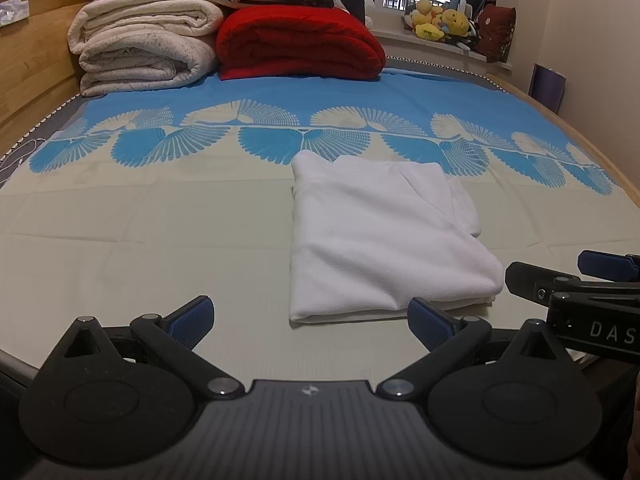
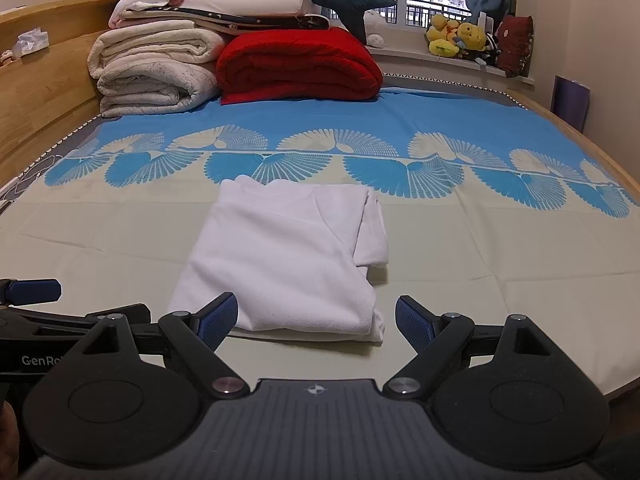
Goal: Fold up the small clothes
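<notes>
Left gripper (image 1: 310,322): matte black linkage arms, round black discs at 7 and 5 o'clock, silver pivot screws, blue ribbed pads (image 1: 191,321), grey ribbed base with a small emblem. Right gripper (image 2: 315,322): identical build; white "DAS" and "GenRo" lettering on the bodies.

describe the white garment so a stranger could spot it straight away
On the bed sheet, below its band of blue fan shapes, lies the white garment, folded flat. It lies alone on the cream area, far from the red blanket and stacked bedding.

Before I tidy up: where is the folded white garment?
The folded white garment lies on the cream part of the bedsheet, just ahead of the open right gripper, below the blue fan pattern.
</notes>
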Demonstrator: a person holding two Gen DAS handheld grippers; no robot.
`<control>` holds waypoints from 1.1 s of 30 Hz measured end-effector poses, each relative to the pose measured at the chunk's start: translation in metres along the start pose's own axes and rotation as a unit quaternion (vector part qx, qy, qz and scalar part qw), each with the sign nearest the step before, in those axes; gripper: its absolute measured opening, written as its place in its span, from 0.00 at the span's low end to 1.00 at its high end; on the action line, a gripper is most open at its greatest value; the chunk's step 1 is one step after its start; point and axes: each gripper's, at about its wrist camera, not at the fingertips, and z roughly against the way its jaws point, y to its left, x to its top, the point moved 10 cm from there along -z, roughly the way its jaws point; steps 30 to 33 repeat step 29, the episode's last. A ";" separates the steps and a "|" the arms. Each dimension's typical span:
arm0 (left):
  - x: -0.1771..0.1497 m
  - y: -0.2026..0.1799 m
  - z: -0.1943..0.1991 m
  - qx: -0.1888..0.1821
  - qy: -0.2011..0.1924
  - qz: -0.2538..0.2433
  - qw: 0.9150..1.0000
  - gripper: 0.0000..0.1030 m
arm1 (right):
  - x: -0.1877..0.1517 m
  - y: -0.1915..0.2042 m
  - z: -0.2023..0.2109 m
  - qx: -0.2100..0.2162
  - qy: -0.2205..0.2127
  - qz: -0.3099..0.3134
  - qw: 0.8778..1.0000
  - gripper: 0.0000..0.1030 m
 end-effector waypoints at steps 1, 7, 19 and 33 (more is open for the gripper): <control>0.000 0.000 0.000 0.000 0.000 0.000 1.000 1.00 | 0.000 0.000 0.000 0.000 0.000 0.000 1.000 0.84; -0.001 -0.001 -0.001 0.000 0.000 -0.001 1.000 1.00 | 0.000 0.000 0.000 0.000 0.000 0.000 1.000 0.84; -0.002 -0.001 -0.001 0.000 0.000 -0.001 1.000 1.00 | 0.000 -0.001 0.000 0.000 0.001 -0.001 1.000 0.84; -0.002 -0.001 -0.002 0.001 -0.001 -0.003 1.000 1.00 | -0.002 -0.002 -0.002 0.000 0.003 -0.001 1.000 0.84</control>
